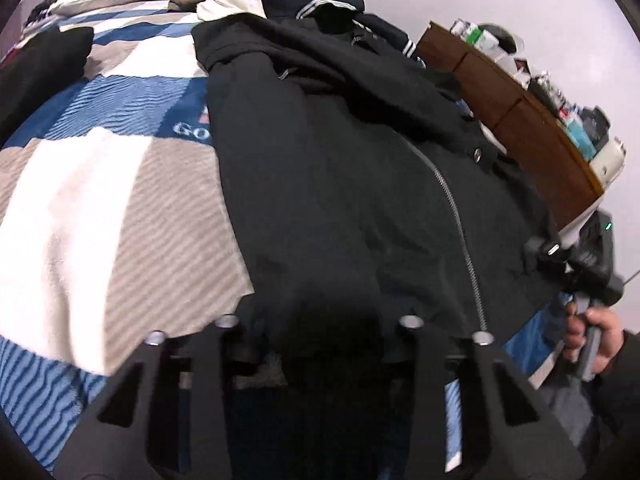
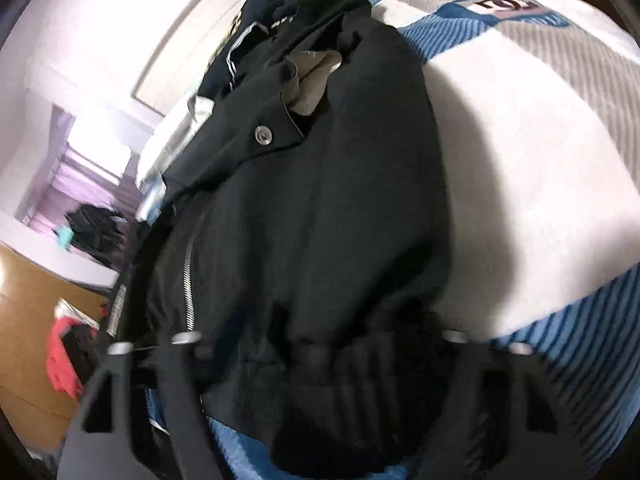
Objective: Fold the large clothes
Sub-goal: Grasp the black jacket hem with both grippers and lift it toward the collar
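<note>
Both grippers, left point(image 1: 320, 328) and right point(image 2: 320, 344), seem spread at the jacket point(image 1: 360, 168) hem near the bed point(image 1: 100, 200) edge; a shallow pinch may slip.

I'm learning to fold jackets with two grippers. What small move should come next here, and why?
Probably close both grippers on the hem: the black jacket lies flat on the bed, and the left gripper and right gripper stand open at its bottom edge.
</note>
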A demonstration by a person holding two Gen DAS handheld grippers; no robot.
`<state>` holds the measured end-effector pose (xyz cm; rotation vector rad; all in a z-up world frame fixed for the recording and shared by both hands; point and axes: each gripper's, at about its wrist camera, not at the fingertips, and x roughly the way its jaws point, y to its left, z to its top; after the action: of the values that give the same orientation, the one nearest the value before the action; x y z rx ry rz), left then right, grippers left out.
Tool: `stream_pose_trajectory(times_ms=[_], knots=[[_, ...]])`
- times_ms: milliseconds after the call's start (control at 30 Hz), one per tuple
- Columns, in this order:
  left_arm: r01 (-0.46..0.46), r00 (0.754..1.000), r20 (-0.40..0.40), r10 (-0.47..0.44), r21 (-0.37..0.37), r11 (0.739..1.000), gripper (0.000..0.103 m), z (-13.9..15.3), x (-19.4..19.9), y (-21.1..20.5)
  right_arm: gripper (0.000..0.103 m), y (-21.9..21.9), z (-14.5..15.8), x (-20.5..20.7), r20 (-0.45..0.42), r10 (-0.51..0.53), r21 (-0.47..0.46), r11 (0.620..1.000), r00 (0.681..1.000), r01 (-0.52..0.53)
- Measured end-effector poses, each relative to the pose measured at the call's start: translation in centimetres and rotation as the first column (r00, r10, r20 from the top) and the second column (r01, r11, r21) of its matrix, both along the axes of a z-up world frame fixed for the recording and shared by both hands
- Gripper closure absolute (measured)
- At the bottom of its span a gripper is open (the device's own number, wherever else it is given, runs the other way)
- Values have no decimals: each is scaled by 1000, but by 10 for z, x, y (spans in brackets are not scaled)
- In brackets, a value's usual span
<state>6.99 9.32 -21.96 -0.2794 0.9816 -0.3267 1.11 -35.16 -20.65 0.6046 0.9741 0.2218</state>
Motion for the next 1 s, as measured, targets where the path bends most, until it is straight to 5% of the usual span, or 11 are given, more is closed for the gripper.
stream_pose_trajectory(times_ms=[67,267,400,600,833,1000], knots=[[3,1000,6,-3,-17,1000,75,6,0,2,67,-10,1,-2,-6,-17,56,998,1000,17],[6,998,64,0,-104,995,81,38,-2,9,81,-18,35,-14,74,-33,130,991,997,23],[25,993,121,-3,-181,983,81,70,-11,15,82,-22,64,-23,121,-14,201,980,993,-11],[65,983,183,-21,-239,969,81,105,-48,25,82,-13,102,-63,190,56,185,978,980,-91],[44,981,190,23,-344,938,81,130,-141,43,82,-1,121,-155,211,72,237,964,975,-123],[-10,987,145,74,-405,914,81,149,-170,58,82,-1,140,-189,207,33,292,952,978,-94]])
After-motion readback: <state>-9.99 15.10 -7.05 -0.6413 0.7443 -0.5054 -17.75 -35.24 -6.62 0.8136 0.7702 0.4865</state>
